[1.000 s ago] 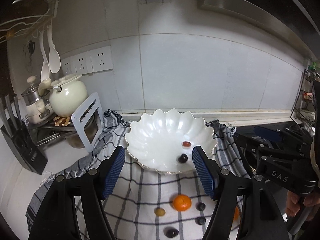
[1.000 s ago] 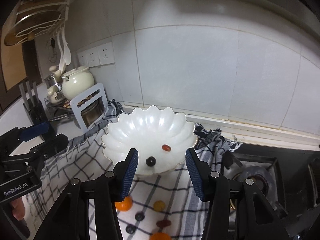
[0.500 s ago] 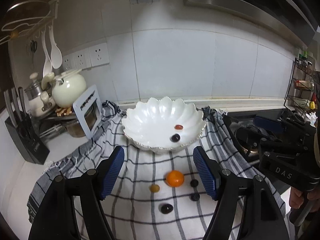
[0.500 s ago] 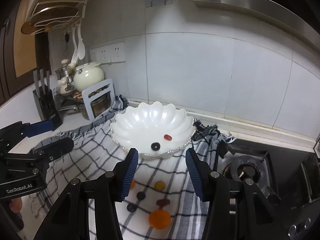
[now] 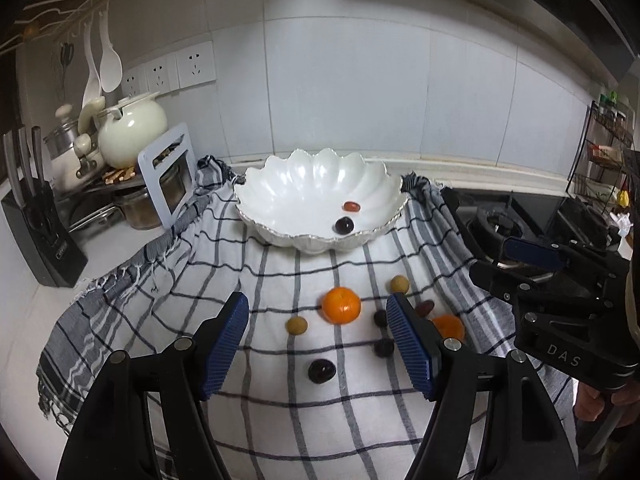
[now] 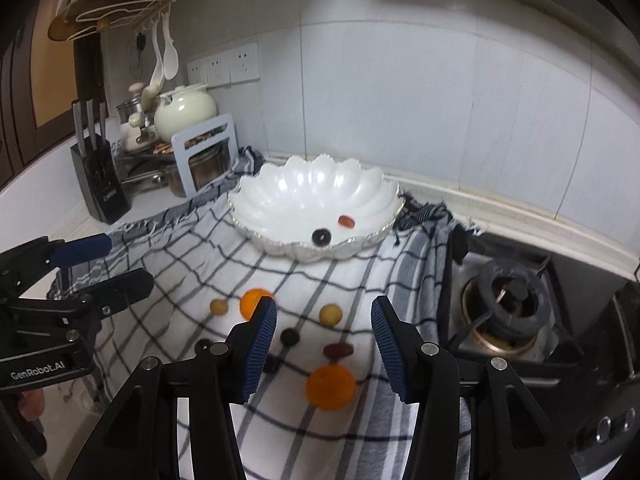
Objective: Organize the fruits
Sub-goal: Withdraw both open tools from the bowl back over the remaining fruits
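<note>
Scattered fruit dots the checked cloth; its near part lies bare. The scalloped bowl blocks the back, the stove burner the right.

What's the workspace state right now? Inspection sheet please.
Surface: checked cloth over the counter.
Job's things: white scalloped bowl holds a dark fruit and a red fruit; two oranges, tan, dark and red-brown fruits loose on the cloth.
Clutter: knife block, cream teapot, pots.
Grippers: left gripper and right gripper open, empty.
Cables: nothing seen.
Surroundings: tiled wall, wall sockets, gas burner.
</note>
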